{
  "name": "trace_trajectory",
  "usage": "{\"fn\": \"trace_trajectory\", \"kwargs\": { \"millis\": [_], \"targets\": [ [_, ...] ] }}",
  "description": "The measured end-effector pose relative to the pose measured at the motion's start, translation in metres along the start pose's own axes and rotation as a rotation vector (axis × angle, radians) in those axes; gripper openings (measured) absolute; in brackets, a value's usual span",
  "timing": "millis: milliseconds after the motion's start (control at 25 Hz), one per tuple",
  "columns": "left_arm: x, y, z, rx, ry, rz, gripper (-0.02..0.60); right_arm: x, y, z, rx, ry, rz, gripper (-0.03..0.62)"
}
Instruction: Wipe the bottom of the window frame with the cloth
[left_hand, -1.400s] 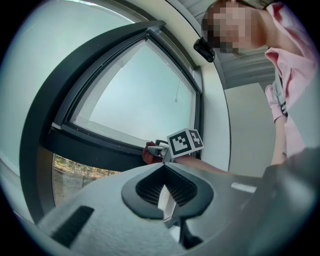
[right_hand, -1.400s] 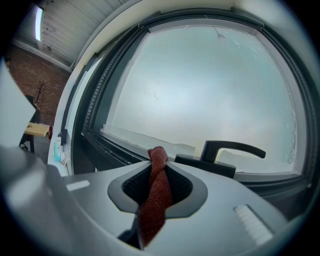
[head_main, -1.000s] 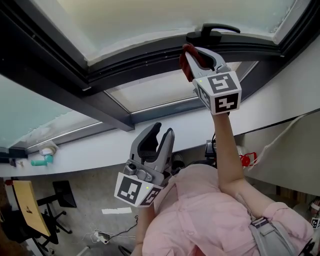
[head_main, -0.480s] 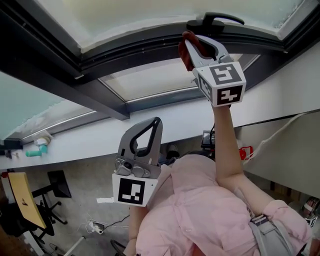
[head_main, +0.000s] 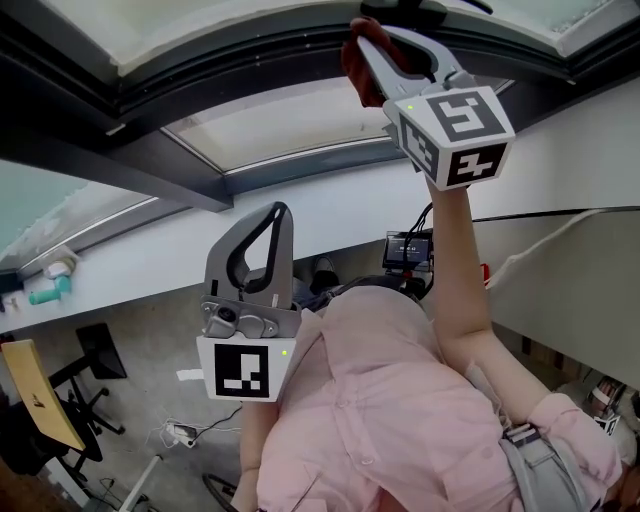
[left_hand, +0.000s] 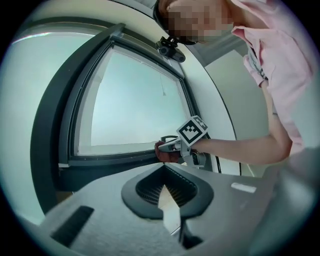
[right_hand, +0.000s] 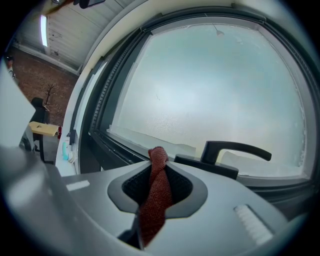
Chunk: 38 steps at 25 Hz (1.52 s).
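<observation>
Cloth (head_main: 357, 62), a rust-red wad, sits clamped in the right gripper (head_main: 380, 50), raised on an outstretched arm to the dark window frame (head_main: 250, 70), just beside the black window handle (head_main: 432, 7) at the frame's right end. Lower in the head view, the left gripper (head_main: 270, 225) hangs in front of the pink shirt (head_main: 400, 410) with its jaws pressed together on nothing, well apart from the frame. A white sill (head_main: 150, 255) runs below the glass, and a small teal item (head_main: 45, 293) lies near its left end. In the left gripper view the left gripper's (left_hand: 166, 190) two jaws meet with nothing between them. Beyond them, the right gripper (left_hand: 169, 146) holds the cloth (left_hand: 167, 154) at the frame's (left_hand: 75, 165) bottom rail, near its right corner. In the right gripper view the cloth (right_hand: 156, 192) stands pinched upright between the right gripper's (right_hand: 157, 175) closed jaws, its top poking past them toward the frame's (right_hand: 115, 147) bottom rail, with the handle (right_hand: 235, 149) to its right.
</observation>
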<state>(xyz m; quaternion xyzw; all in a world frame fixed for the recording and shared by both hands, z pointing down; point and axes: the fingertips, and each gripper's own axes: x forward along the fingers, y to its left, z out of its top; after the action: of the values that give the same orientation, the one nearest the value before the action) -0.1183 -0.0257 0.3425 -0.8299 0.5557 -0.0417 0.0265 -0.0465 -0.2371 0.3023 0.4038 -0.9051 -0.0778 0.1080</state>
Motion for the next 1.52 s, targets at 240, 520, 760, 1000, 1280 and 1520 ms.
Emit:
{"fn": "trace_trajectory", "kwargs": {
  "millis": [240, 520, 760, 1000, 1280, 1520],
  "targets": [
    [0.000, 0.009, -0.008, -0.036, 0.004, -0.024, -0.003, 0.001, 0.000, 0.000, 0.017, 0.003, -0.018, 0.066],
    [-0.007, 0.034, -0.003, -0.147, -0.040, -0.054, -0.003, -0.001, -0.001, -0.001, 0.035, -0.006, -0.058, 0.067],
    [-0.014, 0.055, 0.005, -0.145, -0.045, -0.109, -0.002, -0.002, -0.002, -0.001, 0.027, 0.003, -0.112, 0.067],
    [-0.026, 0.069, 0.008, -0.164, -0.061, -0.144, -0.002, -0.005, -0.014, -0.005, 0.030, 0.053, -0.206, 0.067],
    [-0.049, 0.094, 0.006, -0.180, -0.071, -0.134, -0.002, -0.002, 0.017, 0.031, 0.164, -0.058, -0.231, 0.067],
    [-0.066, 0.114, 0.005, -0.170, -0.076, -0.135, -0.002, 0.040, 0.168, 0.084, 0.160, -0.208, 0.123, 0.067]
  ]
}}
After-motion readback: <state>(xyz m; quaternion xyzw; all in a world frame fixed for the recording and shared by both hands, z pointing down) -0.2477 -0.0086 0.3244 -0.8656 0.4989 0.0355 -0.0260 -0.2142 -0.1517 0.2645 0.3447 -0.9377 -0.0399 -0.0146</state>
